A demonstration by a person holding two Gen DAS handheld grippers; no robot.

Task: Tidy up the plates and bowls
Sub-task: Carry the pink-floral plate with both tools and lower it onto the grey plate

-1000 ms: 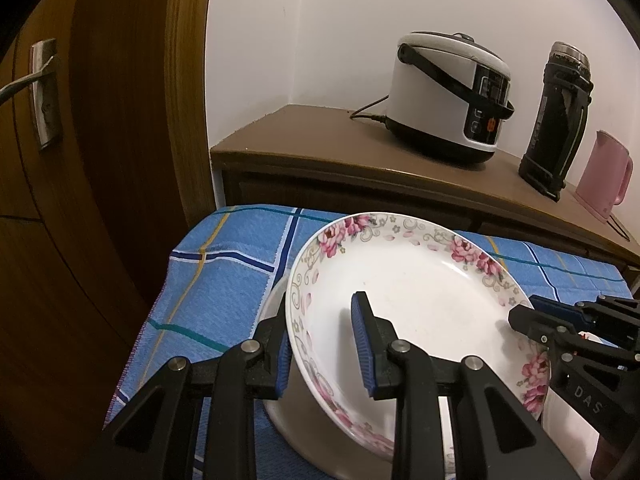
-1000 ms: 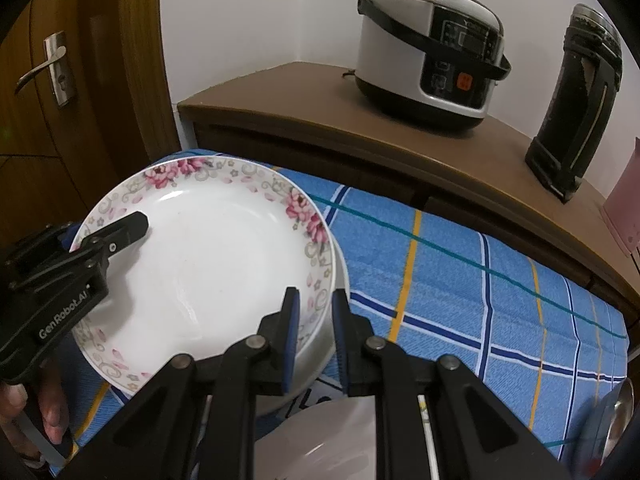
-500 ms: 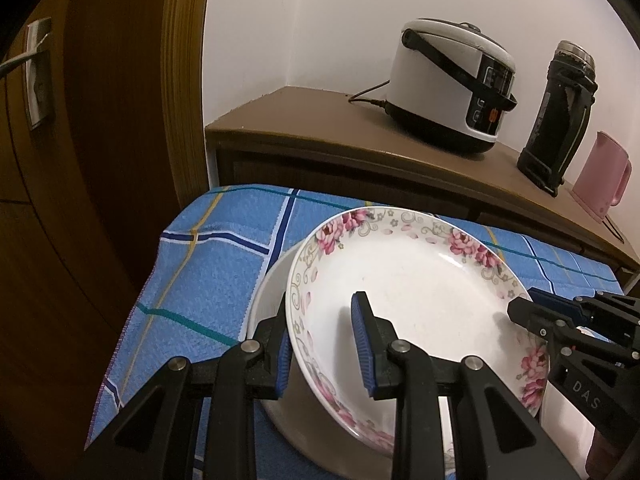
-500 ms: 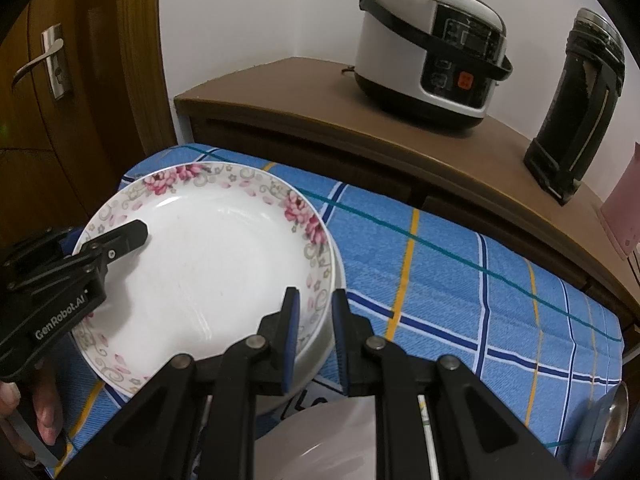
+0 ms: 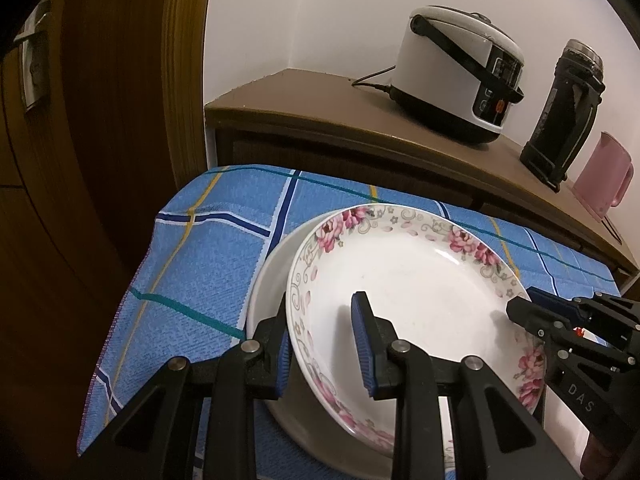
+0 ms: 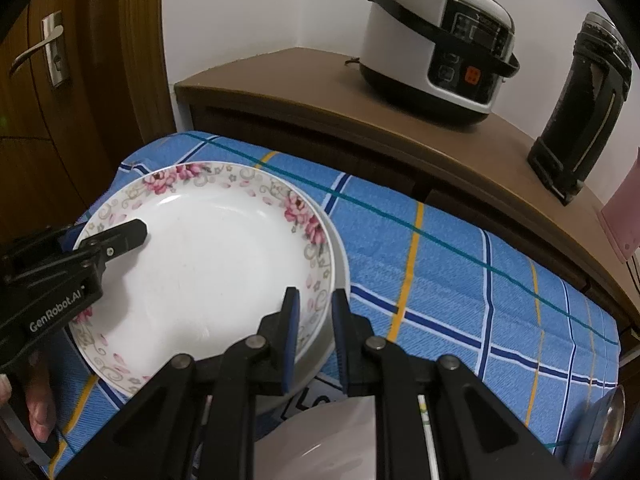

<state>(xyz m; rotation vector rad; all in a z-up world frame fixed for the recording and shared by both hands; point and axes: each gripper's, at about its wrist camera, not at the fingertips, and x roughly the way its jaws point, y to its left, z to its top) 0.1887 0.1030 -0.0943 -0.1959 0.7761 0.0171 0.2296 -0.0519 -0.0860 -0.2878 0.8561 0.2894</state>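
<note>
1. I have both grippers clamped on the floral plate (image 5: 416, 292): my left gripper (image 5: 326, 344) pinches its near-left rim, 1 pad under the rim and 1 pad inside the well, and my right gripper (image 6: 312, 336) pinches the opposite rim, tightly closed on the thin edge.

2. The floral plate sits over a plain white plate (image 5: 266, 276) on the blue checked cloth (image 5: 208, 248). Its left edge is offset inward, so a crescent of the white plate shows on that side. I cannot tell whether it rests fully on the white plate or hangs just above it.

3. What changed over the last second: in the left view, the floral plate was tilted up with the white plate mostly hidden; now it lies flatter and lower, and much more of the white plate's rim is exposed. Neither grip has loosened in that time.

4. My reading: the stacking step is nearly finished. The plate still needs a nudge left to centre it before I let go.

5. A second white dish (image 6: 336, 432) sits under my right gripper, probably the next piece to stack.

6. The rice cooker (image 6: 436, 40) on the wooden cabinet (image 6: 304, 92) behind is well clear.
</note>
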